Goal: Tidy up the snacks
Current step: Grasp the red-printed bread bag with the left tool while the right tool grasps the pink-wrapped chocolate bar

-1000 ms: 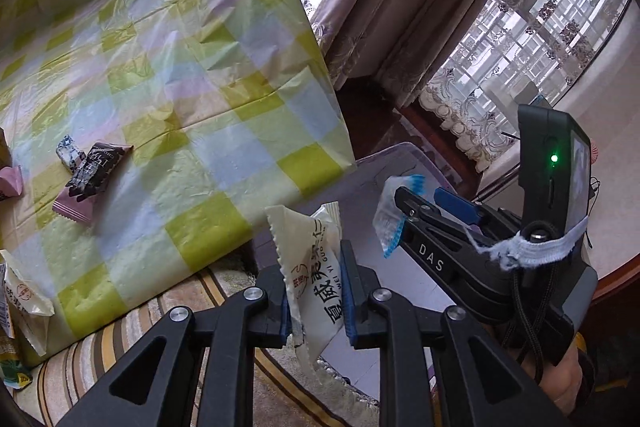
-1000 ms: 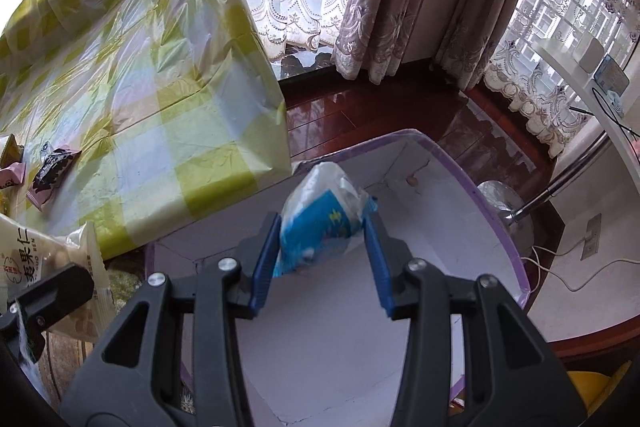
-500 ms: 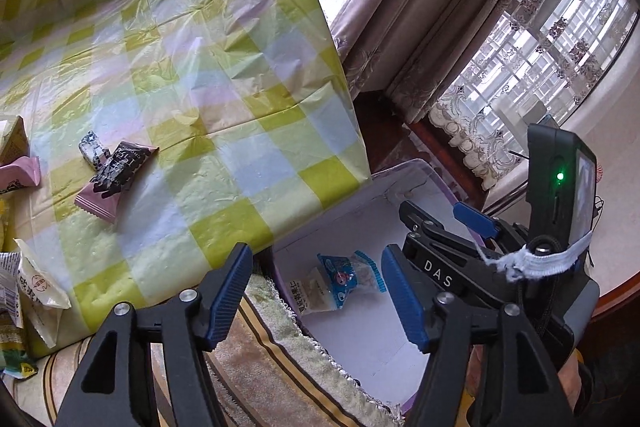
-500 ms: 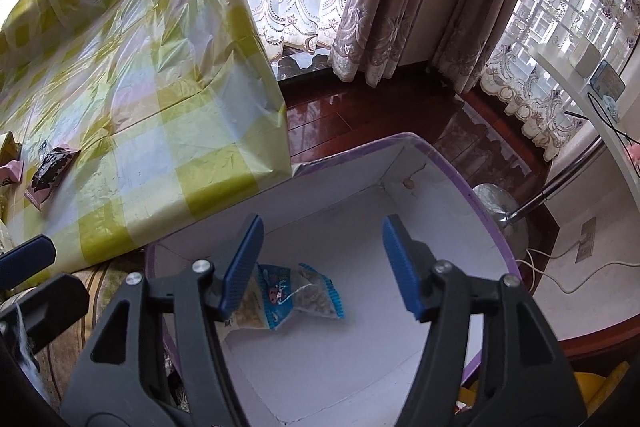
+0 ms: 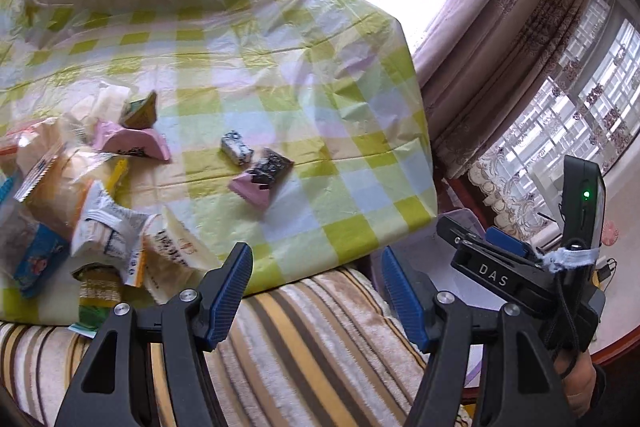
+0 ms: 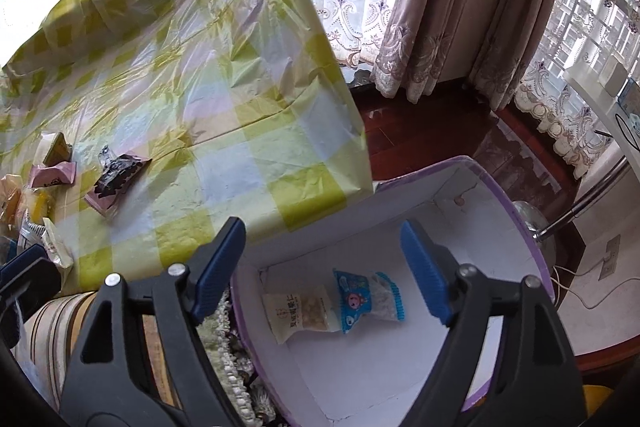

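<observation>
Two snack packets, a white one and a blue one, lie in the purple-rimmed box below your right gripper, jaws apart. Your left gripper, also spread empty, faces the snack pile on the checkered surface.

Checked tablecloth, striped cushion, curtains, dark wooden floor, perhaps glossy.

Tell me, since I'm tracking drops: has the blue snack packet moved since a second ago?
Yes. The blue snack packet left the right gripper and lies inside the purple-rimmed box.
</observation>
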A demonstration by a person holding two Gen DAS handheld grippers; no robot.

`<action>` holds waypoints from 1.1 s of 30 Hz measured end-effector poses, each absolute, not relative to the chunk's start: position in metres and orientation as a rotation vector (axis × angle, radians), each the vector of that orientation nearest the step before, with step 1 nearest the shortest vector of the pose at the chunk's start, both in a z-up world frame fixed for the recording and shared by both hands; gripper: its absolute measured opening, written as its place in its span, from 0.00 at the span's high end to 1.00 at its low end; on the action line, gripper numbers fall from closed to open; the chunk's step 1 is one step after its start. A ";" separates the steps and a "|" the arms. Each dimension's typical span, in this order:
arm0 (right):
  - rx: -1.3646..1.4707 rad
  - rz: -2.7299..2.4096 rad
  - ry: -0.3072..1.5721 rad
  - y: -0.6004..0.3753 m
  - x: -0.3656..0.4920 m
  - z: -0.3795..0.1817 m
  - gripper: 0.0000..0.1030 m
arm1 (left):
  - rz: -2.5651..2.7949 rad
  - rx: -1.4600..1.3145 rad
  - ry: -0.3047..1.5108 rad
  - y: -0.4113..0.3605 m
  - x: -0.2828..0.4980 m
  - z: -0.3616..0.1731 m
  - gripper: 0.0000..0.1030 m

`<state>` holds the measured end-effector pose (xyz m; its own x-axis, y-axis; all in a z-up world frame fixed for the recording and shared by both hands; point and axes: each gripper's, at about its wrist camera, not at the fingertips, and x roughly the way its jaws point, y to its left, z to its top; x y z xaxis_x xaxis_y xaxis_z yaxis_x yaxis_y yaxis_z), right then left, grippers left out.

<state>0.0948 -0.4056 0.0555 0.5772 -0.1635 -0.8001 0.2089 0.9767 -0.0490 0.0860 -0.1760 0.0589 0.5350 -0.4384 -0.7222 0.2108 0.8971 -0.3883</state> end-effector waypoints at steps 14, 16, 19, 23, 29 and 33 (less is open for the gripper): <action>0.077 0.034 1.024 -0.308 0.118 0.037 0.11 | -0.110 -0.379 0.891 -0.044 0.059 0.042 0.36; 0.071 0.030 1.023 -0.300 0.119 0.035 0.11 | -0.083 -0.401 0.886 -0.029 0.057 0.039 0.39; 0.066 0.025 1.017 -0.292 0.123 0.033 0.11 | -0.057 -0.459 0.876 -0.009 0.056 0.034 0.45; 0.079 0.016 1.024 -0.289 0.132 0.029 0.13 | -0.042 -0.511 0.829 0.007 0.061 0.035 0.46; 0.131 -0.002 0.998 -0.285 0.146 0.026 0.19 | -0.008 -0.626 0.756 0.035 0.085 0.038 0.46; 0.147 -0.010 0.975 -0.280 0.160 0.026 0.19 | 0.007 -0.716 0.765 0.051 0.108 0.033 0.44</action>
